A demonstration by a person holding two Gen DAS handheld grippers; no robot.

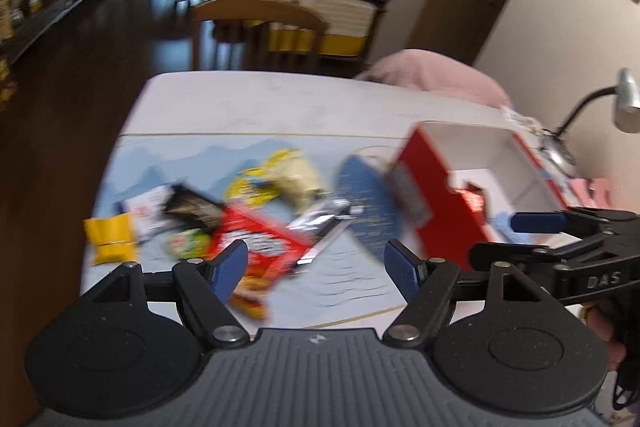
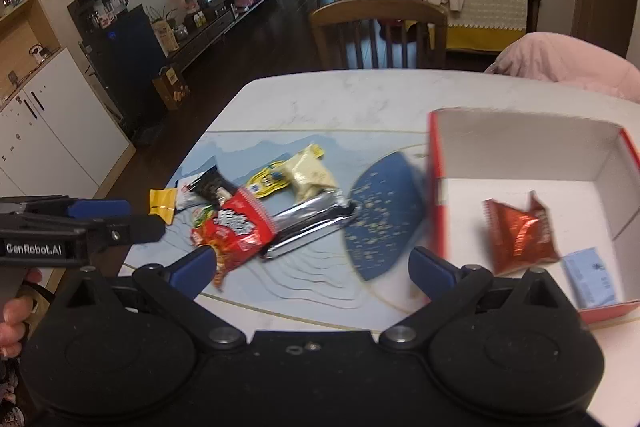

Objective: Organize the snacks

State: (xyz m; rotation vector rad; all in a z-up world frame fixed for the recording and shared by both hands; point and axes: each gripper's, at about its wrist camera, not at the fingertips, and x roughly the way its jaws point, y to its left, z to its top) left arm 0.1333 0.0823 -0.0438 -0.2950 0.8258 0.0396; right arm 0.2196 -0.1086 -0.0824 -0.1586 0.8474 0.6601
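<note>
left tongs (image 1: 316, 263) agape | right tongs (image 2: 312, 265) agape | box (image 2: 520, 143) holds red packet (image 2: 520, 231)

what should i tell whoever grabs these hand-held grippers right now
Left hand-held gripper: open, empty.
Right hand-held gripper: open, empty.
Red box stands open on the right of the table.
Done: red-brown packet and light blue packet lie inside.
Left: the pile beside it, including red bag, silver wrapper, yellow packet.
</note>
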